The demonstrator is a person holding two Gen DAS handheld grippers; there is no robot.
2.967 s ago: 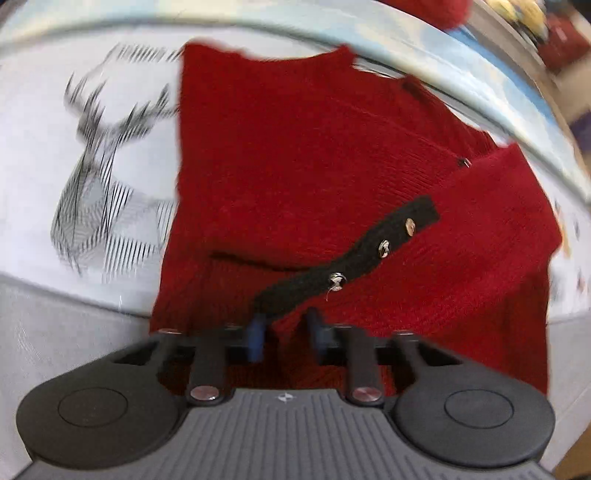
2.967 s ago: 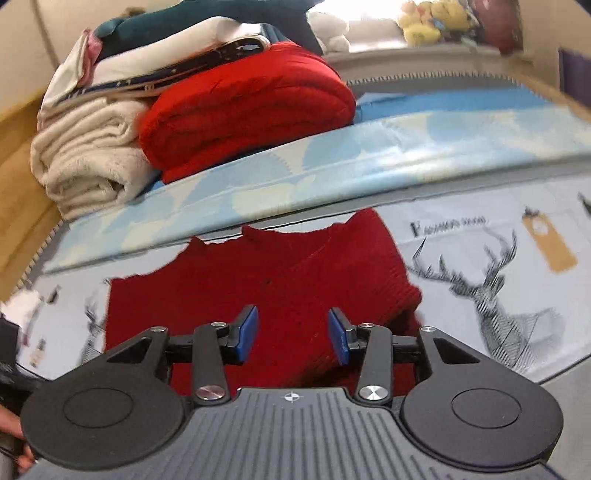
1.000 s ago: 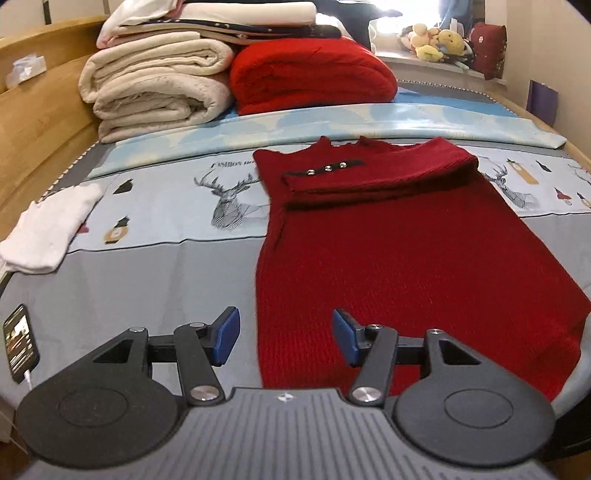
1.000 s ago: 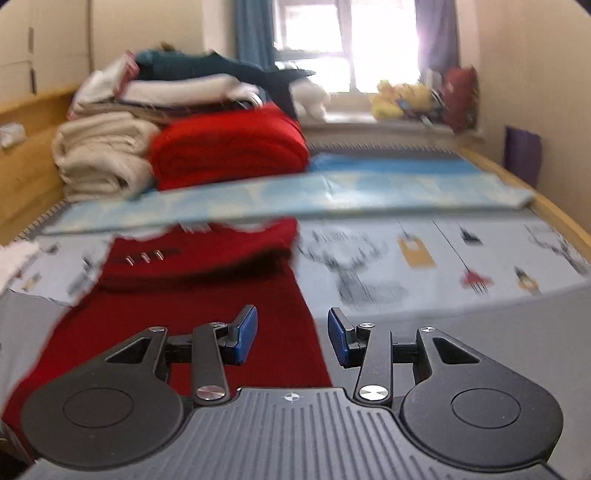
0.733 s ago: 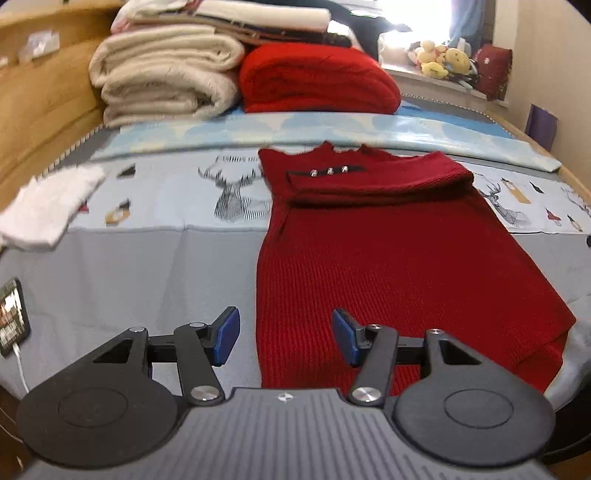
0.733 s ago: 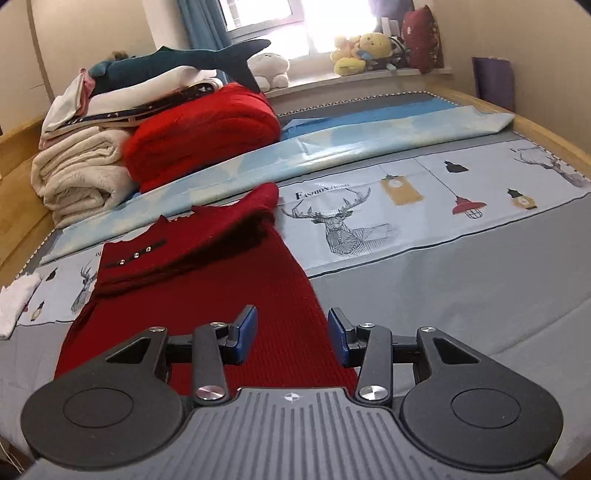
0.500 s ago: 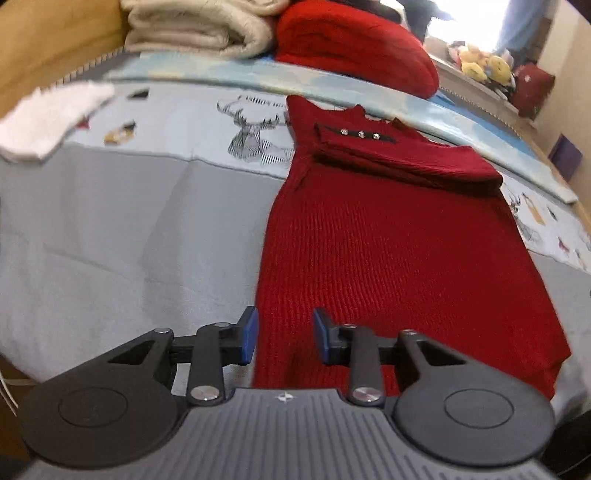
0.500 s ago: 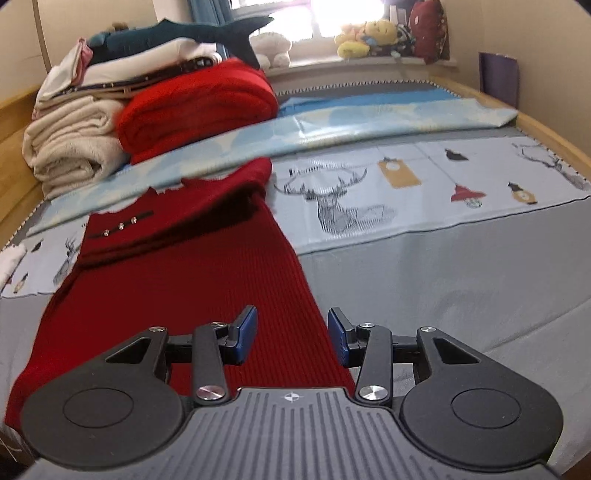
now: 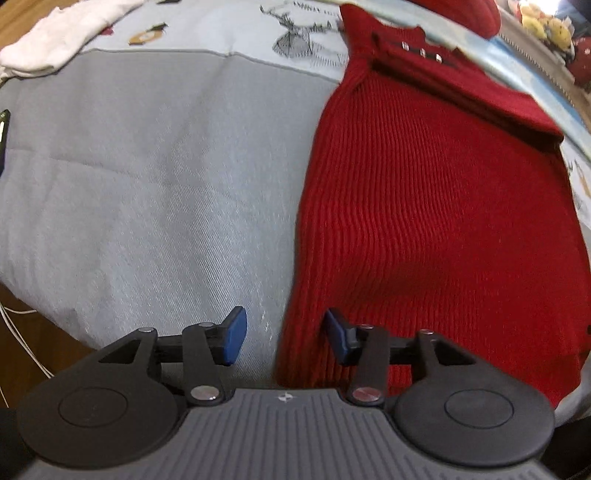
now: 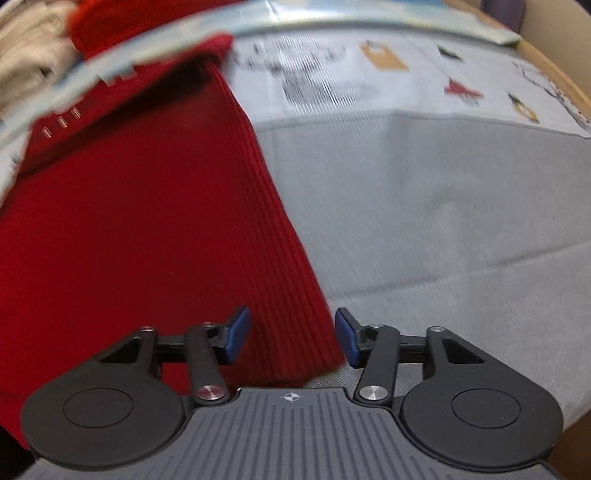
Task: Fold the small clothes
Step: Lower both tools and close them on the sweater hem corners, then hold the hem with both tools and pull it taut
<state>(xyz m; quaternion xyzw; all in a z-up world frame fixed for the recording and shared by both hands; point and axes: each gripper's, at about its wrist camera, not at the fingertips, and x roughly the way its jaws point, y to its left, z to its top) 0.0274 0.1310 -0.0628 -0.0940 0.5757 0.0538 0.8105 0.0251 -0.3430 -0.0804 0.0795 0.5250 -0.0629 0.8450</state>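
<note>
A red ribbed knit garment (image 9: 424, 206) lies flat on the grey bed cover, its top end folded over with a black strip of small metal buttons (image 9: 421, 51) at the far end. My left gripper (image 9: 284, 338) is open, low over the garment's near left corner, with the edge between its blue pads. The garment also shows in the right wrist view (image 10: 140, 221). My right gripper (image 10: 291, 338) is open over the near right corner, with the garment's right edge between its pads.
The grey bed cover (image 9: 147, 166) has a printed pale band with deer at the far side (image 10: 332, 74). A white cloth (image 9: 55, 33) lies at the far left. A phone edge (image 9: 3, 133) sits at the left. Folded blankets (image 10: 33, 48) are stacked beyond.
Both grippers have dropped and moved in close to the garment's near corners. The left gripper has widened from half a second ago; the right gripper stays open.
</note>
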